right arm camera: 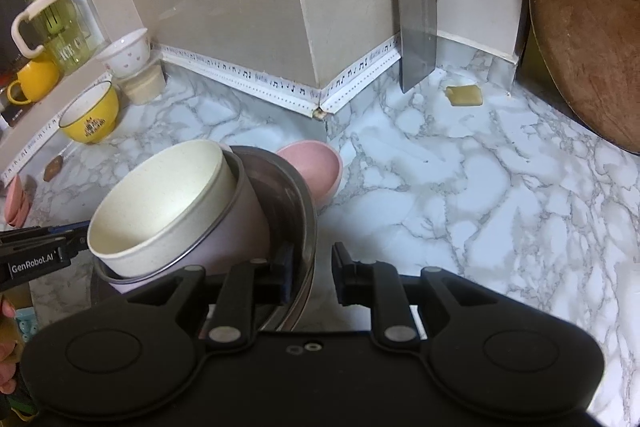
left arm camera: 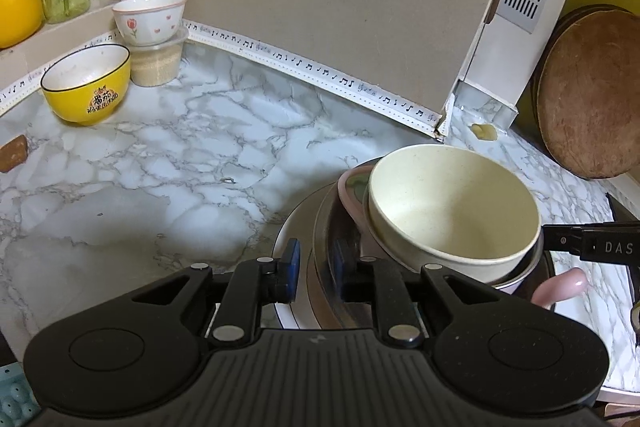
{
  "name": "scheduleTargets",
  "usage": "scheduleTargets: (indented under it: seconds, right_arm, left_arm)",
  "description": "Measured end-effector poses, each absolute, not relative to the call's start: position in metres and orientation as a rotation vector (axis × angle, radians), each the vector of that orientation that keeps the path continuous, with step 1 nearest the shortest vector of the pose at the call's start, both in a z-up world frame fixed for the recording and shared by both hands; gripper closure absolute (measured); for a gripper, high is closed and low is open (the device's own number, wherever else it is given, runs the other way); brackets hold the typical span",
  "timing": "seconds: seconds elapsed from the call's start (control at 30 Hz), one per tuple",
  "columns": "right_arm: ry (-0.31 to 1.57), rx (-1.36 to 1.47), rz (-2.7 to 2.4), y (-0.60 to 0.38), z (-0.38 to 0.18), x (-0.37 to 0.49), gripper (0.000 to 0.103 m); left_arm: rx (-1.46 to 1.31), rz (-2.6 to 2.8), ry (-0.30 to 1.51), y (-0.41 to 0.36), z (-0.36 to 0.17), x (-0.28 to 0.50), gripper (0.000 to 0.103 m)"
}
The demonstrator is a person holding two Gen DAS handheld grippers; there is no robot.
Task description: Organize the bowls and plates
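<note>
On marble tabletop (right arm camera: 460, 187): nested stack w/ cream bowl (left arm camera: 452, 203) uppermost. Left hand-held gripper (left arm camera: 316, 267) and right hand-held gripper (right arm camera: 314, 269) each clamped on steel basin (right arm camera: 298, 211) rim. Step: shifting stack; next, prob. level carry, set-down.

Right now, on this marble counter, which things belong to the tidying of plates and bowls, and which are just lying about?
Part of the job:
cream speckled bowl
lilac pot holding it
steel pan
white plate
pink bowl
yellow bowl
white flowered bowl

Just lying about:
steel cleaver
round wooden board
green bottle
yellow mug
</note>
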State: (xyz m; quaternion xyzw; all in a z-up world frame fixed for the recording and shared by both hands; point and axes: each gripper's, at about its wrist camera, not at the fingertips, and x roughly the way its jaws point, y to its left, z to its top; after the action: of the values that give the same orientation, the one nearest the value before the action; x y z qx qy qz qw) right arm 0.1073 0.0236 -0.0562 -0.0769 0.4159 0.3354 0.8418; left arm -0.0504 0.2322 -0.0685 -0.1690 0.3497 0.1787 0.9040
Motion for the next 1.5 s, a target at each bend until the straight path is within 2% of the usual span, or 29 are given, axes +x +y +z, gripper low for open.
scheduleTargets:
  seconds: [0.1, 0.17, 0.27, 0.4, 0.5, 0.57, 0.6, 0.63, 0.7, 0.8, 0.87, 0.93, 1.03, 1.23, 1.3, 1.37, 1.5]
  right_arm:
    - [0.863, -0.154, 0.713, 0.017, -0.051, 0.105, 0.082]
    - [0.842, -0.161, 0.72, 0.012, -0.046, 0.101, 0.082]
    - [0.805, -0.168, 0.736, 0.005, -0.037, 0.094, 0.082]
    - [0.766, -0.159, 0.745, -0.004, -0.028, 0.086, 0.081]
    - [0.738, -0.152, 0.751, -0.01, -0.023, 0.081, 0.078]
    - [0.725, -0.147, 0.758, -0.014, -0.02, 0.076, 0.071]
    - [0.718, -0.145, 0.761, -0.015, -0.018, 0.074, 0.058]
    - [0.709, -0.141, 0.768, -0.017, -0.017, 0.071, 0.039]
    - [0.697, -0.135, 0.776, -0.021, -0.014, 0.067, 0.019]
    - [0.677, -0.136, 0.784, -0.025, -0.01, 0.061, 0.016]
    - [0.66, -0.132, 0.787, -0.029, -0.007, 0.056, 0.01]
    - [0.633, -0.142, 0.802, -0.032, -0.004, 0.05, 0.006]
    - [0.604, -0.142, 0.822, -0.037, 0.0, 0.041, 0.001]
    - [0.571, -0.114, 0.837, -0.05, 0.004, 0.029, 0.0]
    - [0.557, -0.111, 0.839, -0.054, 0.004, 0.026, 0.0]
    - [0.542, -0.108, 0.84, -0.058, 0.004, 0.023, 0.0]
    - [0.502, -0.109, 0.843, -0.065, 0.005, 0.017, 0.0]
  left_arm:
    - [-0.344, 0.369, 0.711, 0.228, -0.063, -0.056, 0.081]
    - [-0.343, 0.37, 0.695, 0.224, -0.058, -0.06, 0.063]
    - [-0.318, 0.38, 0.666, 0.216, -0.05, -0.066, 0.047]
    - [-0.309, 0.382, 0.653, 0.207, -0.041, -0.071, 0.047]
    - [-0.298, 0.39, 0.635, 0.2, -0.034, -0.077, 0.039]
    - [-0.299, 0.392, 0.624, 0.195, -0.03, -0.081, 0.038]
    - [-0.297, 0.392, 0.619, 0.193, -0.028, -0.083, 0.038]
    - [-0.295, 0.39, 0.613, 0.189, -0.026, -0.085, 0.038]
    - [-0.288, 0.388, 0.607, 0.184, -0.023, -0.087, 0.038]
    - [-0.276, 0.383, 0.604, 0.173, -0.018, -0.091, 0.037]
    - [-0.272, 0.385, 0.599, 0.166, -0.016, -0.094, 0.025]
    - [-0.273, 0.384, 0.586, 0.159, -0.014, -0.099, 0.025]
    - [-0.279, 0.38, 0.585, 0.15, -0.012, -0.102, 0.025]
    - [-0.266, 0.382, 0.586, 0.131, -0.013, -0.108, 0.022]
    - [-0.268, 0.385, 0.588, 0.126, -0.014, -0.11, 0.02]
    - [-0.27, 0.38, 0.588, 0.122, -0.015, -0.111, 0.011]
    - [-0.276, 0.378, 0.574, 0.116, -0.015, -0.114, 0.011]
